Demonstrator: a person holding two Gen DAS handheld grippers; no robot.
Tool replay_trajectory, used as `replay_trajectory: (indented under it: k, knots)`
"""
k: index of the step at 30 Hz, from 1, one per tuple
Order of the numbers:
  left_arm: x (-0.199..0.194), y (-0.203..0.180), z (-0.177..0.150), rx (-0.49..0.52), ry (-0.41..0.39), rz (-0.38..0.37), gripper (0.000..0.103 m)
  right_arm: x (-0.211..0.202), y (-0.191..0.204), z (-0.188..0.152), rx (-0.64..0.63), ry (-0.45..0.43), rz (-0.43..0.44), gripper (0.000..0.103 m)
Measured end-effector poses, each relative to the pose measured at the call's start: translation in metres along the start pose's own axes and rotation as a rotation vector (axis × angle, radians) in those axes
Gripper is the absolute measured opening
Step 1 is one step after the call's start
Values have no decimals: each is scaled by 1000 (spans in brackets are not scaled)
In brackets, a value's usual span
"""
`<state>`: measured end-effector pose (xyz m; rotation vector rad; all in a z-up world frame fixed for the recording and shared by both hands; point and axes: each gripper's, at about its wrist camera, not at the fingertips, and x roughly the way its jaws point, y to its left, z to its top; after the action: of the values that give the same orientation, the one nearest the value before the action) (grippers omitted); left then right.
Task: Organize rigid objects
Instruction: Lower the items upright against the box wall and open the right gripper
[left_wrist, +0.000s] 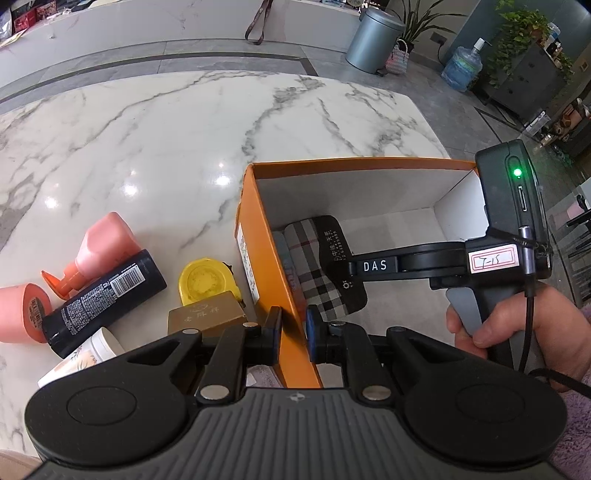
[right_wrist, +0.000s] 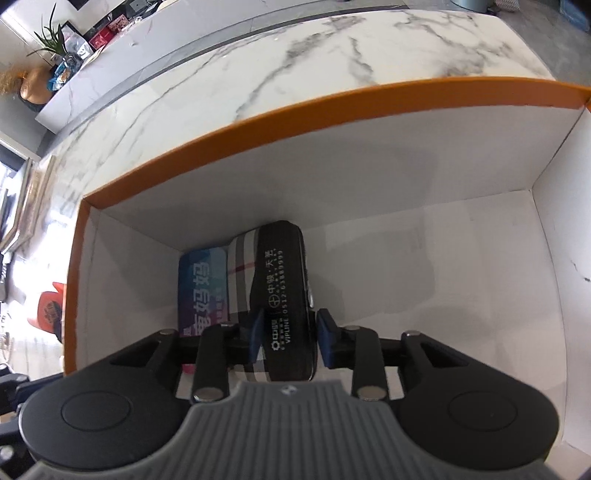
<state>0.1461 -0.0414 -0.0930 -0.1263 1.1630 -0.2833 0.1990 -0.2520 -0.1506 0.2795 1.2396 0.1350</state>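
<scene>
- The left gripper (left_wrist: 293, 334) straddles the near wall of the orange box (left_wrist: 255, 236): one finger outside, one inside, jaws closed against the cardboard.
- The right gripper (right_wrist: 288, 338) reaches into the box; its blue pads flank a black case (right_wrist: 282, 295), the left pad touching, a thin gap showing at the right one, so whether it clamps I cannot tell.
- The black case carries white print: Chinese characters, "0512-63889999" and "VIPLINE". It leans on a plaid case (right_wrist: 240, 280), with a blue pack (right_wrist: 201, 288) bearing large white Chinese characters at its 9 o'clock, all in the box's left corner.
- Seen from the left wrist, the right gripper's arm reads "DAS" and a handwritten tag reads "T-15".
- On the marble table (left_wrist: 184, 129), at the box's 9 o'clock: a yellow tape measure (left_wrist: 205, 282), a gold box (left_wrist: 207, 315) with embossed characters, a black barcoded bottle (left_wrist: 105, 301), a pink pump bottle (left_wrist: 99, 251).
</scene>
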Motion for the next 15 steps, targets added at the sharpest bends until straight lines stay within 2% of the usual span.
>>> replay_trajectory:
  k: [4, 8, 15]
  knots:
    - [0, 0, 0, -1, -1, 6, 15, 1, -3, 0, -8, 4, -15, 38]
    - [0, -1, 0, -3, 1, 13, 15, -4, -3, -4, -19, -19, -26, 38]
    - [-7, 0, -1, -20, -3, 7, 16, -42, 8, -21, -35, -104, -9, 38]
